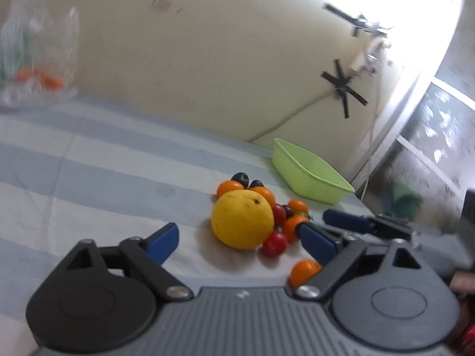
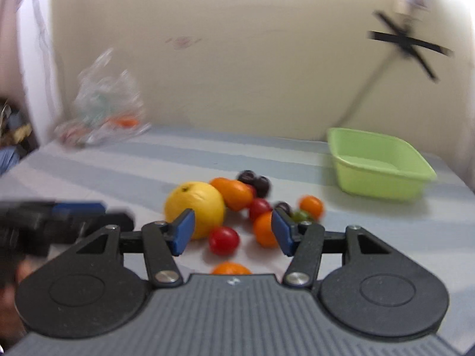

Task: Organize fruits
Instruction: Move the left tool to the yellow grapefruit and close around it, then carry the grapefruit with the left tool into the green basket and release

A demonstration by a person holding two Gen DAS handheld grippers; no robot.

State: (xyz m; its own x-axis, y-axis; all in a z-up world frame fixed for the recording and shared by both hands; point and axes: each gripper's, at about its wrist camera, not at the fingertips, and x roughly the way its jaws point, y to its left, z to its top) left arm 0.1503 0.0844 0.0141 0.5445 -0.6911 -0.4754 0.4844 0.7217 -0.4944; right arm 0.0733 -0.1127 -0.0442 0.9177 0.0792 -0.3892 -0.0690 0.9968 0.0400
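Both tongs open over the fruit pile, holding nothing.

Left tongs (image 1: 240, 238) and right tongs (image 2: 233, 231) hover with blades spread wide; the fruits (image 2: 194, 207) lie clustered on the striped worktop (image 1: 89, 178), near the green tub (image 2: 383, 175).

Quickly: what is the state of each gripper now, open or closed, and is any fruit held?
Left gripper: open, holding nothing; the yellow fruit lies ahead between its fingers.
Right gripper: open, holding nothing.

A home room: striped tablecloth (image 2: 118, 160), green plastic basin (image 2: 383, 175), crumpled plastic bag (image 2: 104, 109) against a cream wall (image 2: 252, 59)
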